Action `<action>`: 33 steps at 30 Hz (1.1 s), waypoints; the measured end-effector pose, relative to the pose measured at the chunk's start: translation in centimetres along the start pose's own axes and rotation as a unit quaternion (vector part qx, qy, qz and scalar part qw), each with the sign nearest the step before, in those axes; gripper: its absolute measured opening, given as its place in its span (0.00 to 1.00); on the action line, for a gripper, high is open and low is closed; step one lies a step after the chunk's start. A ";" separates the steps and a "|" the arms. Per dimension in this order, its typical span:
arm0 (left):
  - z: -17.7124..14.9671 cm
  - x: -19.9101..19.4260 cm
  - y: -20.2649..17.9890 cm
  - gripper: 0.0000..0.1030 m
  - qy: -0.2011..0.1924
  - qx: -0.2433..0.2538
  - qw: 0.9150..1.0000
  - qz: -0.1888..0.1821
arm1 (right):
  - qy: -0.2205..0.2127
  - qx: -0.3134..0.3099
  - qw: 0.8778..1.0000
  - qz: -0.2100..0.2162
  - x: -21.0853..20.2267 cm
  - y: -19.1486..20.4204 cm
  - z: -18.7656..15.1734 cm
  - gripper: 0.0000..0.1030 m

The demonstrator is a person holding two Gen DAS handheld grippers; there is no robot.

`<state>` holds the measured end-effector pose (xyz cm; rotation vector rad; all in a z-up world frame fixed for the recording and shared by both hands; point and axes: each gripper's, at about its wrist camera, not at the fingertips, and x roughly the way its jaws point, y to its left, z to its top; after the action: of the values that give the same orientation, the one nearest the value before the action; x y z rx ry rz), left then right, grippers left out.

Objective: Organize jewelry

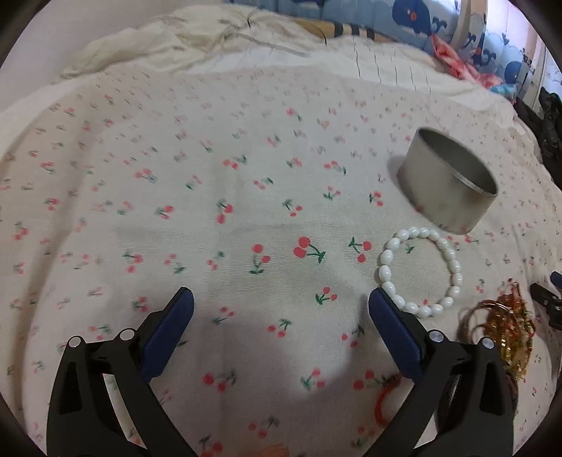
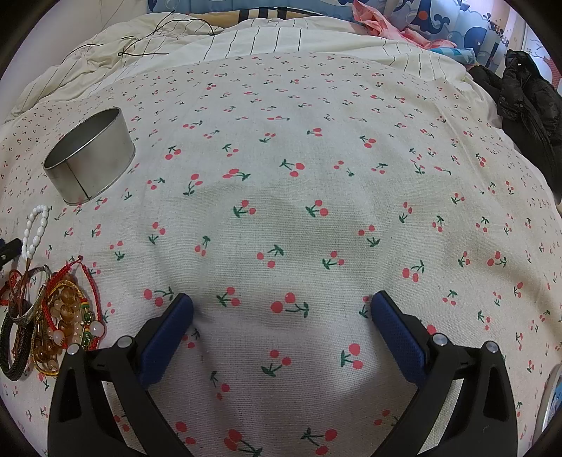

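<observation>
A round metal tin stands open on the cherry-print cloth; it also shows at the left of the right wrist view. A white bead bracelet lies just in front of it, by my left gripper's right finger; it shows in the right wrist view too. A pile of amber beads, red cords and dark bangles lies left of my right gripper, and shows in the left wrist view. My left gripper is open and empty. My right gripper is open and empty.
A cream quilt is bunched at the back of the bed. A black jacket lies at the right edge. A whale-print cushion lines the far side. A red cord loop lies near my left gripper's right finger.
</observation>
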<state>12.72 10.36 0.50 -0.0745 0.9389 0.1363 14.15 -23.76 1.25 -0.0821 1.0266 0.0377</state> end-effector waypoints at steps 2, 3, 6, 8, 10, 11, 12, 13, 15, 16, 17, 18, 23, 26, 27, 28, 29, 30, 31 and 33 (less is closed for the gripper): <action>-0.6 -1.8 0.0 0.93 -0.019 0.004 1.000 -0.004 | 0.002 -0.001 1.000 -0.001 0.0 -0.1 0.1 0.94; -1.1 -2.7 0.0 0.93 -0.026 0.009 1.000 -0.008 | 0.001 -0.002 1.000 -0.003 0.0 0.0 0.0 0.94; -2.4 -4.0 -0.5 0.93 -0.029 0.022 0.999 -0.027 | 0.004 -0.004 1.000 -0.007 -0.1 0.2 0.1 0.94; -3.4 -4.7 -1.2 0.93 -0.029 0.040 0.998 -0.038 | 0.011 -0.009 1.000 -0.005 -0.4 0.5 0.1 0.94; -4.1 -5.6 -2.6 0.93 -0.038 0.069 0.996 -0.046 | 0.003 -0.019 1.000 0.011 -1.4 0.9 -0.1 0.94; -4.3 -5.8 -3.0 0.93 -0.041 0.078 0.995 -0.047 | -0.018 -0.034 0.999 0.016 -2.7 1.7 -0.6 0.94; -4.6 -6.3 -3.5 0.93 -0.046 0.091 0.993 -0.050 | -0.030 -0.043 0.998 0.020 -3.3 2.1 -0.8 0.94; -4.7 -6.4 -3.9 0.93 -0.048 0.097 0.993 -0.053 | -0.048 -0.055 0.997 0.029 -4.4 3.1 -1.2 0.94; -5.2 -7.1 -4.5 0.93 -0.047 0.102 0.992 -0.062 | -0.072 -0.059 0.994 0.057 -6.1 4.5 -2.0 0.94; -5.2 -7.4 -4.7 0.93 -0.047 0.103 0.991 -0.064 | -0.086 -0.058 0.992 0.077 -7.1 5.2 -2.7 0.94; -5.3 -7.8 -4.8 0.93 -0.048 0.105 0.992 -0.060 | -0.093 -0.059 0.990 0.084 -7.6 5.6 -3.0 0.94; -5.5 -8.4 -5.0 0.93 -0.051 0.107 0.991 -0.055 | -0.111 -0.062 0.989 0.079 -8.7 6.3 -3.8 0.94; -7.0 -10.4 -5.9 0.93 -0.049 0.111 0.993 -0.013 | -0.135 -0.064 0.988 0.044 -10.7 7.5 -6.6 0.94; -7.7 -11.1 -6.1 0.93 -0.039 0.094 0.995 -0.021 | -0.143 -0.062 0.987 0.037 -11.3 7.8 -7.8 0.94; -8.0 -11.5 -6.4 0.93 -0.038 0.092 0.995 -0.021 | -0.148 -0.060 0.987 0.034 -11.5 7.9 -8.0 0.94; -8.1 -11.8 -6.6 0.93 -0.040 0.093 0.995 -0.018 | -0.151 -0.061 0.986 0.033 -11.7 8.0 -8.2 0.94; -8.2 -12.1 -6.8 0.93 -0.043 0.096 0.994 -0.017 | -0.154 -0.063 0.986 0.030 -11.8 8.1 -8.3 0.94; -8.4 -12.4 -7.0 0.93 -0.046 0.099 0.994 -0.017 | -0.155 -0.063 0.986 0.028 -11.7 8.1 -8.3 0.94; -8.5 -12.8 -7.3 0.93 -0.048 0.100 0.994 -0.018 | -0.156 -0.063 0.985 0.027 -11.8 8.1 -8.3 0.94; -8.5 -13.2 -7.5 0.93 -0.050 0.100 0.994 -0.018 | -0.156 -0.059 0.986 0.030 -11.9 7.9 -8.3 0.94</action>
<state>-0.67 0.81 6.24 0.0998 0.8459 0.0129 0.33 -16.52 6.72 -0.1483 0.7131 0.1619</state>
